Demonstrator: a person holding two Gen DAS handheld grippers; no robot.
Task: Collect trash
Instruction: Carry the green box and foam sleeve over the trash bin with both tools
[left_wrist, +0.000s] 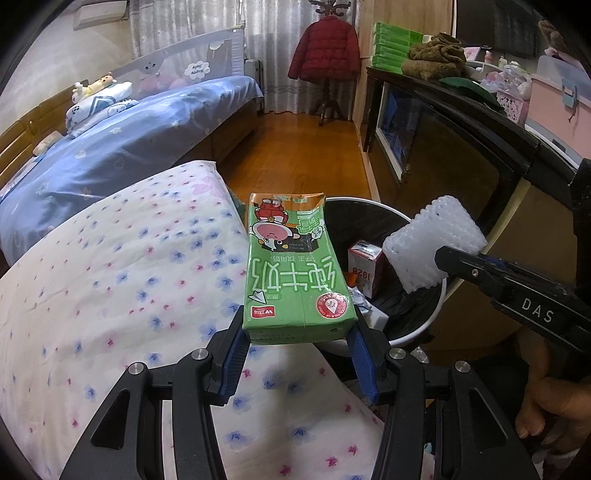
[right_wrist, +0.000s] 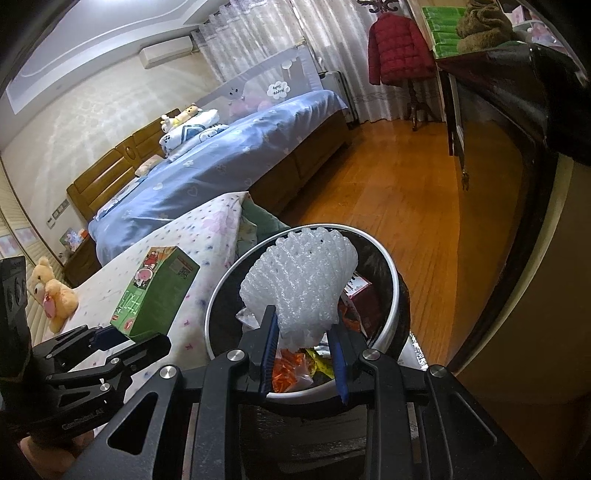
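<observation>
The green milk carton (left_wrist: 295, 266) is sitting in the centre of our left wrist frame, and we are clamping its near end between the blue pads of the left gripper (left_wrist: 297, 350), so the jaws are clenched on its two sides. It is hanging over the flowered white quilt (left_wrist: 110, 295), with its far end reaching the rim of the trash bin (left_wrist: 417, 325) at centre right. In our right wrist frame the same carton is showing at lower left, beside the bin.

We are also gripping a white foam net sleeve (right_wrist: 303, 288) in the right gripper (right_wrist: 303, 354), its jaws squeezed on the sleeve's lower end. The sleeve is hovering directly above the open, black-lined bin in the middle of that frame. Inside the bin a small red-and-white carton (left_wrist: 364, 269) and orange and yellow wrappers (right_wrist: 295, 369) are lying.

Further out, a blue bed (right_wrist: 221, 166) is filling the upper left, and a red jacket (left_wrist: 325, 48) is hanging at top centre.
</observation>
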